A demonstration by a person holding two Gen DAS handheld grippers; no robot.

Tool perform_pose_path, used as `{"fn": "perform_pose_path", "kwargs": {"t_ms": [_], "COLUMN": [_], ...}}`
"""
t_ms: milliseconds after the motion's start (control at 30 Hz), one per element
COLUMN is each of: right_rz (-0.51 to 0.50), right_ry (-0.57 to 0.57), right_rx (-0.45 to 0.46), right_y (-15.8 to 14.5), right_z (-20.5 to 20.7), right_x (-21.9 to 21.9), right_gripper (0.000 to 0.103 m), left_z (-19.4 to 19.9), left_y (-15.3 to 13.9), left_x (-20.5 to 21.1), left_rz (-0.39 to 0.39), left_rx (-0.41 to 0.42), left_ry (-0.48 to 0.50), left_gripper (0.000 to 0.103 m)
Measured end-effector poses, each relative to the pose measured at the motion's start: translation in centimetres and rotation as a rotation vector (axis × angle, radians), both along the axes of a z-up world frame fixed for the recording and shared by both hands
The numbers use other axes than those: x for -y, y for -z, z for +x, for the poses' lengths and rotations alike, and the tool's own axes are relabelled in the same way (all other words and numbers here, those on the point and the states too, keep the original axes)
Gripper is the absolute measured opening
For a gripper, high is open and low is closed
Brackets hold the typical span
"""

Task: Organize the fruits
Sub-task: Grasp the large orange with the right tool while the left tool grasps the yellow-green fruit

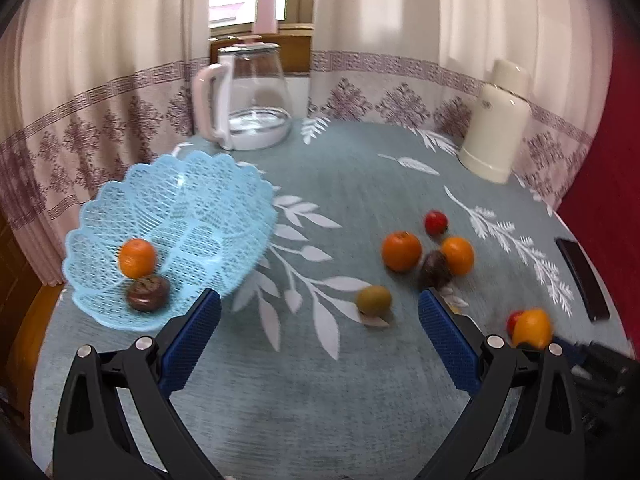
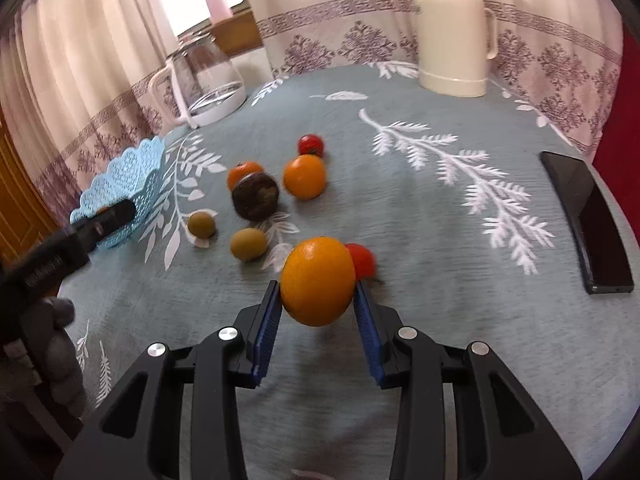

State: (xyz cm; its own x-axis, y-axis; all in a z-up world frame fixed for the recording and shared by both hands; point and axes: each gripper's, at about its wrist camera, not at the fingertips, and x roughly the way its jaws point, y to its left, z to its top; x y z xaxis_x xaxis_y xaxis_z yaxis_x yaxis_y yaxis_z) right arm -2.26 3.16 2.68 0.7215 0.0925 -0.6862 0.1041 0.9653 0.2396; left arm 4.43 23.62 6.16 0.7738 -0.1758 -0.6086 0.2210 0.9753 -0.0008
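So, early going: the right gripper (image 2: 316, 294) has its blue pads clamped on a round orange citrus fruit (image 2: 317, 281), low over the near part of the grey-green leaf-print tablecloth (image 2: 400, 208), with a small red tomato (image 2: 362, 260) just behind it. The left gripper (image 1: 320, 320) is spread wide and carries nothing, hovering over bare cloth right of the light-blue plastic lattice basket (image 1: 200, 200). Banked so far, judging from the left view: one orange (image 1: 137, 258) and one dark brown round fruit (image 1: 147, 293) in the basket.

Left on the cloth, near to far: two olive-green round fruits (image 2: 248, 243), a dark brown round fruit (image 2: 255, 195), two oranges (image 2: 304, 176), and a far red tomato (image 2: 311, 145). Most of the job remains.

Only the left view shows the basket's contents; the right view catches just its rim. Only the right view shows the second green fruit and the clamp itself. At the far edge stand a glass kettle (image 1: 252, 100) and a cream jug (image 2: 452, 36); a black phone (image 2: 588, 216) lies right.
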Motion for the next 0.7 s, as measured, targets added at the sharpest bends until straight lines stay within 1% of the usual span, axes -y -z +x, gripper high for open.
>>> {"fn": "perform_pose_path", "kwargs": {"t_ms": [200,300,400,467,500,567,700], "right_rz": [0.047,0.064,0.078,0.089,0.096,0.106,0.120], "right_ry": [0.048,0.052,0.056,0.064,0.067,0.072,0.067], "right_rx": [0.020,0.024,0.028,0.032,0.032,0.032,0.029], "right_y": [0.1,0.3,0.4,0.5,0.6,0.8,1.1], "right_z": [-0.4,-0.3,-0.1,0.0,0.0,0.0,0.1], "right_x": [2.5,3.2,3.8,4.4,4.6,4.9,5.0], "right_gripper": [0.038,0.038,0.038,0.038,0.038,0.038,0.038], "left_z": [0.9,1.5,2.3,3.0,3.4,3.9,4.8], "left_y": [1.8,2.2,2.5,2.8,3.1,3.6,4.4], "left_x": [1.6,2.3,3.1,3.4,3.6,3.8,3.9], "left_rz": [0.026,0.048,0.057,0.052,0.046,0.033,0.003], "left_rx": [-0.048,-0.053,-0.065,-0.084,-0.103,-0.131,-0.172], "left_ry": [0.034,0.046,0.065,0.074,0.080,0.086,0.093], "left_gripper": [0.100,0.095,0.086,0.075,0.072,0.060,0.048]}}
